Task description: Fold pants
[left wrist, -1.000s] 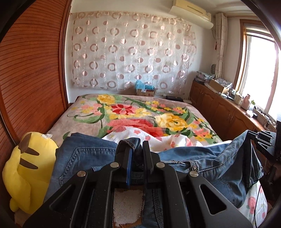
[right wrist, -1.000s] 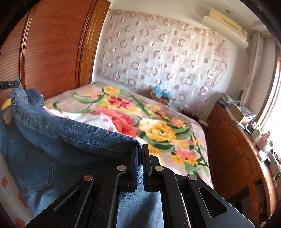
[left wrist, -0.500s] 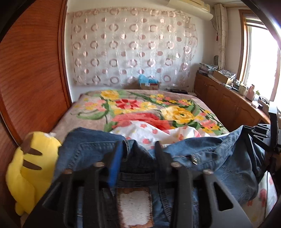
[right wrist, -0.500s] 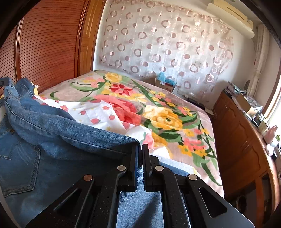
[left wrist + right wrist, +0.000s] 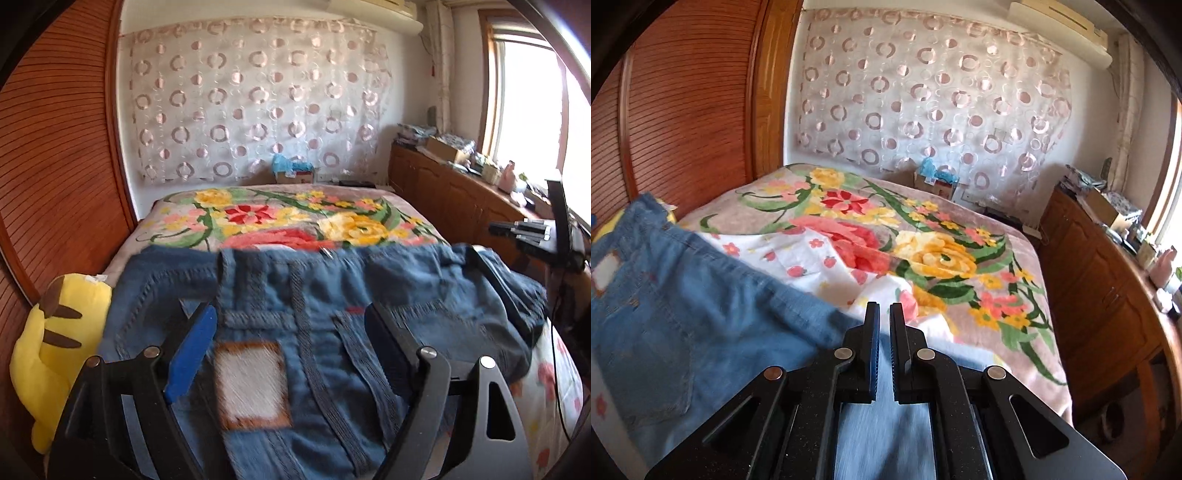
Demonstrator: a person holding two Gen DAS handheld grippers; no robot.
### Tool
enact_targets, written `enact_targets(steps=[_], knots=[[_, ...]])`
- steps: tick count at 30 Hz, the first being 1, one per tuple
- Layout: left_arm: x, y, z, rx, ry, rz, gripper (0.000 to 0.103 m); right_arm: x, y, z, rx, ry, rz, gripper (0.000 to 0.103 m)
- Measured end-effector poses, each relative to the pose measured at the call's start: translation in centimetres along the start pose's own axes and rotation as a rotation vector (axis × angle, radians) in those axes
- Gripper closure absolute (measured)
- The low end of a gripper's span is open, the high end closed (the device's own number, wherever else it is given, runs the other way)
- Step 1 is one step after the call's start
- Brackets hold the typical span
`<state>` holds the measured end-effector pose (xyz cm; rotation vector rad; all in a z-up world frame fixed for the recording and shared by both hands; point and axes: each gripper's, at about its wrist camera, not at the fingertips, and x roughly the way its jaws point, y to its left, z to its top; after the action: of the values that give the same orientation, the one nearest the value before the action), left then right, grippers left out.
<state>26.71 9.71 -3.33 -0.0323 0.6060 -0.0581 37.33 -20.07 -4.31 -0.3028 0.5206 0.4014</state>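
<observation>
With the jeans (image 5: pixel 317 325) laid waist-up on the bed (image 5: pixel 1015 258), left claw (image 5: pixel 291 332) gaped wide and empty, right claw (image 5: pixel 881 317) nearly closed, apparently on nothing; folds looked mostly undone.

No legible text anywhere. Waistband patch (image 5: pixel 252 384) on the jeans (image 5: pixel 332 295): pale, brown-edged, blurred, no lettering readable; same patch in the right wrist view (image 5: pixel 605 271) equally blank. Small cardboard box (image 5: pixel 295 176) at the far end of the bed (image 5: pixel 258 218): print too small to read. Boxes on the wooden cabinet (image 5: pixel 443 192) by the window: nothing decipherable. No numbers, brands or signs to be made out.
</observation>
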Motion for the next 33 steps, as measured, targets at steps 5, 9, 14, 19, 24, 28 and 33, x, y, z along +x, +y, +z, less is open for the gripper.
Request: enact_targets(steps=[5, 9, 14, 19, 24, 28, 33], knots=[[-0.2, -2.4, -2.0, 0.034, 0.038, -0.062, 0.02, -2.7, -0.4, -3.1, 0.027, 0.071, 0.061, 0.059], [0.2, -4.1, -3.3, 0.044, 0.066, -0.102, 0.02, -4.8, 0.0, -5.5, 0.033, 0.131, 0.111, 0.059], [1.8, -5.0, -4.8, 0.068, 0.123, -0.103, 0.02, -5.8, 1.1, -7.8, 0.027, 0.191, 0.146, 0.059], [2.6, -5.1, -5.4, 0.061, 0.145, -0.101, 0.02, -5.7, 1.5, -8.7, 0.023, 0.214, 0.143, 0.059], [2.6, -5.2, -5.5, 0.072, 0.139, -0.095, 0.02, -5.1, 2.4, -9.1, -0.004, 0.231, 0.132, 0.074], [2.7, -5.2, -5.6, 0.065, 0.136, -0.099, 0.02, -4.6, 2.9, -8.1, -0.076, 0.232, 0.147, 0.097], [2.7, -5.2, -5.6, 0.065, 0.136, -0.099, 0.02, -5.3, 0.9, -5.7, -0.104, 0.171, 0.073, 0.099]])
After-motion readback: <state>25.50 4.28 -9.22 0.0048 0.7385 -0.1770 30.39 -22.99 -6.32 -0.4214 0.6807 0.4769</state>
